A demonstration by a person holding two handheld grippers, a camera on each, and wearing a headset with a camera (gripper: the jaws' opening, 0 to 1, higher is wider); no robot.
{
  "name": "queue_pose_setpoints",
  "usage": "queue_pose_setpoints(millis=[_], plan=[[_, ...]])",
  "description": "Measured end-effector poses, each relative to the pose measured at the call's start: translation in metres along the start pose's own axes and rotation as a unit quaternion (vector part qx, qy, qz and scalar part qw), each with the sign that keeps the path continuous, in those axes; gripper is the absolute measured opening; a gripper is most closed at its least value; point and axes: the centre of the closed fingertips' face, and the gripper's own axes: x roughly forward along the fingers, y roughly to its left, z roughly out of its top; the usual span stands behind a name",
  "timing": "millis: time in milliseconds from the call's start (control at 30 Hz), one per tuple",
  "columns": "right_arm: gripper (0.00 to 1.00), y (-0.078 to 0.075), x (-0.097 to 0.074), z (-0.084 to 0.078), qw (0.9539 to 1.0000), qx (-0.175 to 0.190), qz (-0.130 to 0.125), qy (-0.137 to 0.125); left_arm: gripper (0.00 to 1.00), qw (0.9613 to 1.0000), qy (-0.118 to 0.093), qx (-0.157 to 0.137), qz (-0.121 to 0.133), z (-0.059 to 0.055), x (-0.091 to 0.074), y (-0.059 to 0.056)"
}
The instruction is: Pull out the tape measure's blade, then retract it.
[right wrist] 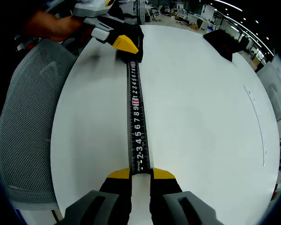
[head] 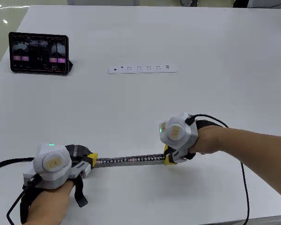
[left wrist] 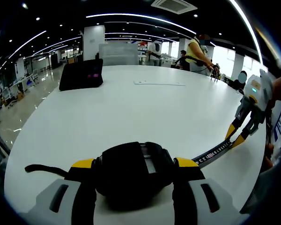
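Holding the tape measure case, the left gripper has its jaws clamped on the black housing. The right gripper has its jaws pinched on the tip of the blade. The blade is partly out, low over the counter, well nearer the person than the power strip. Judgement: pull-out underway or nearly done, retraction not yet done. The long axis runs roughly parallel to the power strip, tip pointing to the person's right, case at the left end.

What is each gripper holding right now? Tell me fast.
Left gripper: shut on the tape measure case.
Right gripper: shut on the blade, at its end.
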Motion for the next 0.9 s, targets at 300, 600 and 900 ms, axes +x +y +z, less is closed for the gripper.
queue_pose_setpoints(millis=[300, 600, 900], plan=[[0.1, -0.001, 0.001, 0.006, 1.0, 0.002, 0.003, -0.002, 0.62, 1.0, 0.0, 0.002, 0.0, 0.0, 0.0, 0.0], [0.1, -0.001, 0.003, 0.011, 1.0, 0.003, 0.002, -0.003, 0.62, 1.0, 0.001, 0.004, 0.001, 0.0, 0.0, 0.0], [0.1, -0.001, 0.005, 0.016, 1.0, 0.002, 0.001, -0.006, 0.62, 1.0, 0.001, 0.005, 0.001, 0.0, 0.001, -0.001]])
